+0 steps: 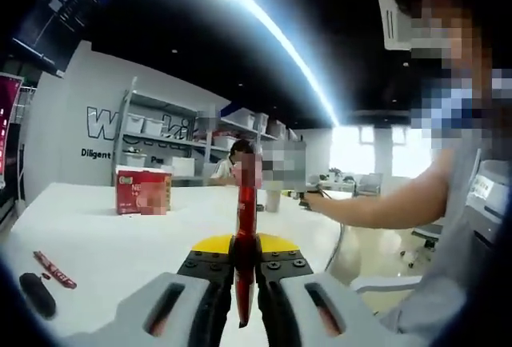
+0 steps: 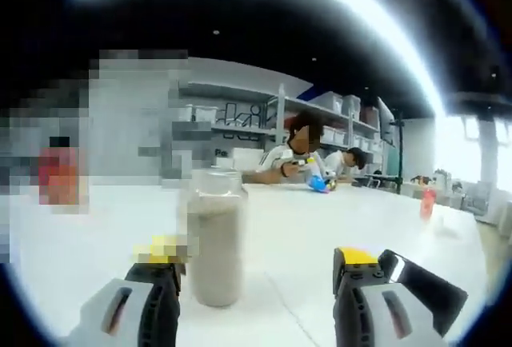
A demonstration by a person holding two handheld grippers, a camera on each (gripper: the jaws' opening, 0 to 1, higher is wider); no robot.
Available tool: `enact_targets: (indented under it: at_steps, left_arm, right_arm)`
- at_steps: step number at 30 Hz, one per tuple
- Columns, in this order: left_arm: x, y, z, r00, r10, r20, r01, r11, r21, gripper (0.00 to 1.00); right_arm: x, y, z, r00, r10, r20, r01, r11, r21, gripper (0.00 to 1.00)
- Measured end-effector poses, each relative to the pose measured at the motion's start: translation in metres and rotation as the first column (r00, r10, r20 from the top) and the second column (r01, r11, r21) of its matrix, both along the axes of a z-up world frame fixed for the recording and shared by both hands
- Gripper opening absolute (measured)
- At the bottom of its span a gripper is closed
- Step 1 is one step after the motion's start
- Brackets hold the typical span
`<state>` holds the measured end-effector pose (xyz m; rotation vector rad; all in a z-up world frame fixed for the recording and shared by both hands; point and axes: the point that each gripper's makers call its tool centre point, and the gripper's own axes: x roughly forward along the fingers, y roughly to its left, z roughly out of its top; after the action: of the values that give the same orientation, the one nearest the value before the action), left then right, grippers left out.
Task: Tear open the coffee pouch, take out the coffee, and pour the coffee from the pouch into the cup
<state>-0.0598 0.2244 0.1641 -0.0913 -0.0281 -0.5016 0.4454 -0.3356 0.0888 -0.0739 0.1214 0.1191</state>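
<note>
My left gripper (image 1: 246, 271) pinches the coffee pouch (image 1: 246, 227) upright; my right gripper (image 2: 256, 283) gapes beside the cup (image 2: 213, 239), open table (image 2: 320, 227) beyond.

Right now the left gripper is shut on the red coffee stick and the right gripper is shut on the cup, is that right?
Not quite. The left gripper is shut on the red coffee stick, as the left gripper view shows. But the right gripper is open, its jaws wide apart in the right gripper view, with the cup beside its left jaw, not clamped.
</note>
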Motion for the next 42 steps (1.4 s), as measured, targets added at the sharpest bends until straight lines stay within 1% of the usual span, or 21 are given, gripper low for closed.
enact_targets:
  at_steps: [1, 2, 5, 6, 9, 10, 12, 13, 17, 18, 20, 22, 24, 25, 27, 29, 34, 35, 38, 42]
  left_arm:
    - [0.002, -0.002, -0.001, 1.000, -0.003, -0.002, 0.003, 1.000, 0.003, 0.12]
    - [0.005, -0.005, -0.001, 1.000, -0.007, -0.006, 0.007, 1.000, 0.009, 0.12]
    - [0.012, -0.012, -0.003, 1.000, -0.019, -0.016, 0.020, 0.999, 0.028, 0.12]
    - [0.015, -0.014, -0.004, 1.000, -0.023, -0.019, 0.024, 0.999, 0.038, 0.12]
    - [0.020, -0.016, -0.004, 0.999, -0.026, -0.020, 0.026, 0.999, 0.044, 0.12]
    - [0.023, -0.017, -0.003, 0.999, -0.030, -0.013, 0.030, 0.999, 0.040, 0.12]
    - [0.026, -0.018, -0.003, 0.999, -0.038, -0.015, 0.038, 0.999, 0.038, 0.12]
    - [0.027, -0.018, -0.004, 0.999, -0.040, -0.016, 0.040, 0.998, 0.038, 0.12]
    - [0.032, -0.012, -0.010, 0.999, -0.030, -0.025, 0.031, 0.999, 0.020, 0.12]
    - [0.033, -0.011, -0.012, 0.999, -0.029, -0.028, 0.029, 0.999, 0.016, 0.12]
    - [0.034, -0.009, -0.015, 0.999, -0.027, -0.037, 0.027, 1.000, 0.013, 0.12]
    - [0.035, -0.007, -0.018, 0.999, -0.022, -0.045, 0.022, 1.000, 0.016, 0.12]
    - [0.036, -0.005, -0.020, 0.999, -0.016, -0.049, 0.016, 1.000, 0.014, 0.12]
    - [0.036, -0.002, -0.021, 0.999, -0.010, -0.052, 0.011, 1.000, 0.010, 0.12]
    - [0.037, 0.000, -0.021, 0.998, -0.011, -0.054, 0.011, 1.000, 0.010, 0.12]
    - [0.037, 0.001, -0.024, 0.998, -0.007, -0.060, 0.007, 1.000, 0.011, 0.12]
    - [0.037, 0.003, -0.024, 0.998, -0.004, -0.061, 0.004, 1.000, 0.006, 0.12]
    - [0.037, 0.003, -0.024, 0.998, -0.004, -0.063, 0.004, 1.000, 0.006, 0.12]
    - [0.037, 0.004, -0.024, 0.998, -0.001, -0.064, 0.001, 1.000, 0.004, 0.12]
    - [0.037, 0.004, -0.023, 0.998, -0.004, -0.060, 0.004, 1.000, 0.001, 0.12]
  right_arm:
    - [0.003, 0.005, -0.001, 0.999, 0.034, -0.007, -0.034, 0.999, 0.001, 0.79]
    - [0.011, 0.011, 0.001, 0.996, 0.084, 0.002, -0.084, 0.996, -0.023, 0.81]
    - [0.027, 0.020, 0.002, 0.992, 0.124, 0.012, -0.123, 0.990, -0.062, 0.83]
    - [0.030, 0.026, 0.003, 0.990, 0.138, 0.023, -0.137, 0.990, -0.047, 0.82]
    - [0.036, 0.032, 0.003, 0.989, 0.145, 0.030, -0.145, 0.989, -0.030, 0.80]
    - [0.041, 0.037, 0.002, 0.987, 0.155, 0.037, -0.155, 0.988, -0.016, 0.79]
    - [0.046, 0.040, 0.002, 0.987, 0.158, 0.038, -0.158, 0.987, -0.010, 0.78]
    - [0.052, 0.044, 0.003, 0.985, 0.166, 0.050, -0.166, 0.986, -0.003, 0.78]
    - [0.068, 0.048, 0.007, 0.984, 0.166, 0.070, -0.165, 0.986, -0.010, 0.75]
    - [0.067, 0.049, 0.008, 0.984, 0.164, 0.073, -0.164, 0.986, -0.011, 0.74]
    - [0.071, 0.049, 0.011, 0.983, 0.161, 0.091, -0.161, 0.987, -0.005, 0.69]
    - [0.075, 0.049, 0.013, 0.982, 0.161, 0.101, -0.161, 0.987, -0.004, 0.68]
    - [0.076, 0.049, 0.014, 0.981, 0.162, 0.103, -0.163, 0.987, 0.002, 0.62]
    - [0.076, 0.047, 0.015, 0.980, 0.168, 0.111, -0.171, 0.985, 0.022, 0.60]
    - [0.078, 0.046, 0.015, 0.978, 0.174, 0.115, -0.181, 0.983, 0.045, 0.59]
    - [0.076, 0.046, 0.015, 0.978, 0.175, 0.116, -0.181, 0.982, 0.048, 0.58]
    - [0.071, 0.046, 0.015, 0.981, 0.173, 0.091, -0.178, 0.983, 0.052, 0.57]
    - [0.073, 0.045, 0.015, 0.981, 0.174, 0.089, -0.179, 0.982, 0.053, 0.57]
    - [0.068, 0.046, 0.015, 0.979, 0.183, 0.088, -0.188, 0.981, 0.052, 0.57]
    - [0.055, 0.050, 0.015, 0.977, 0.192, 0.090, -0.197, 0.979, 0.050, 0.56]
